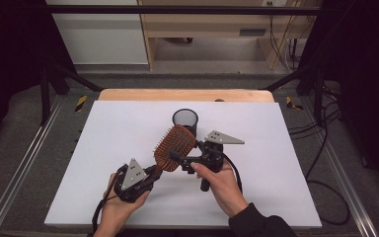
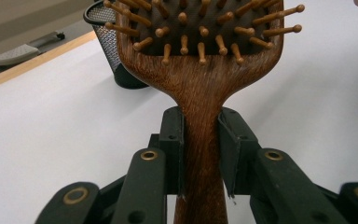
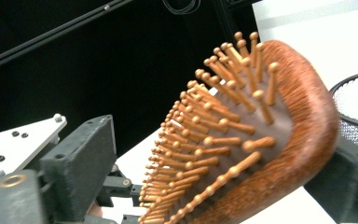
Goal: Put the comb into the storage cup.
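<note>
The left gripper [image 1: 148, 175] clenched its jaws on the wooden hairbrush's [image 1: 174, 146] handle, holding it tilted above the white desk [image 1: 108, 148]; the right gripper [image 1: 177, 159] straddled the brush head, jaws released, before the mesh cup [image 1: 185, 120]

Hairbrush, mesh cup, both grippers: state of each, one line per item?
hairbrush: lifted off the table, tilted, bristles up, handle clamped low.
left gripper: shut on the hairbrush handle, a pad pressing on each side.
right gripper: jaws wide, one either side of the brush head; left pad clear of the bristles, far-side contact unclear.
mesh cup: upright on the white table, looks empty, behind the brush.
</note>
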Motion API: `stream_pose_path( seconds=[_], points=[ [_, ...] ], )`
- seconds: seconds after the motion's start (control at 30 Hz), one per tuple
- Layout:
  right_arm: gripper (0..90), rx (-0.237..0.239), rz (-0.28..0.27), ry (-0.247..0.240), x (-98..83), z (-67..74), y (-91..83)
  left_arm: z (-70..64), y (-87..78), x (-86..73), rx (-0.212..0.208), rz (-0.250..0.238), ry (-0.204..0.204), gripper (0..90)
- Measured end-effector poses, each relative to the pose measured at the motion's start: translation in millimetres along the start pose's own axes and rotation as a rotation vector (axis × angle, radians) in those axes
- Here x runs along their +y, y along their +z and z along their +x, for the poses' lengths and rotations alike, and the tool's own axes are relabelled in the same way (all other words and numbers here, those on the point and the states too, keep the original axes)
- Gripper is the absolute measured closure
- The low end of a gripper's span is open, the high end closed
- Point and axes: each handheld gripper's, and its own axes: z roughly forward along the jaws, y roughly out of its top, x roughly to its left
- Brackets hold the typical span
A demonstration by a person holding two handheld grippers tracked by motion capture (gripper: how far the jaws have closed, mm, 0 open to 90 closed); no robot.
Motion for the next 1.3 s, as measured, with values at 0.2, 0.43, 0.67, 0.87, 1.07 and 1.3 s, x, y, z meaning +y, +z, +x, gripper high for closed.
stream_pose_path(
  seconds=[0.2,0.43,0.67,0.87,1.07,1.3],
  points=[
    [13.0,0.013,-0.007,0.001,6.4,2.0,1.1,0.3,-1.5,0.2,0.006,-0.019,-0.003,72.9],
    [16.4,0.029,-0.021,0.025,10.7,-0.5,1.8,0.1,-1.0,-0.5,0.006,-0.029,-0.005,72.9],
    [20.1,0.022,-0.023,0.044,10.9,-1.7,2.3,-0.1,2.0,-2.2,0.002,-0.030,-0.011,72.9],
    [23.7,0.021,-0.030,0.052,11.2,-1.2,3.0,0.5,2.7,-3.5,0.005,-0.032,-0.014,72.9],
    [27.5,0.021,-0.036,0.059,11.7,1.0,3.8,1.6,2.8,-4.2,-0.003,-0.036,-0.028,73.0],
    [31.0,0.019,-0.037,0.044,11.5,4.3,6.4,0.9,2.4,-3.9,-0.003,-0.044,-0.027,73.0]
  ],
)
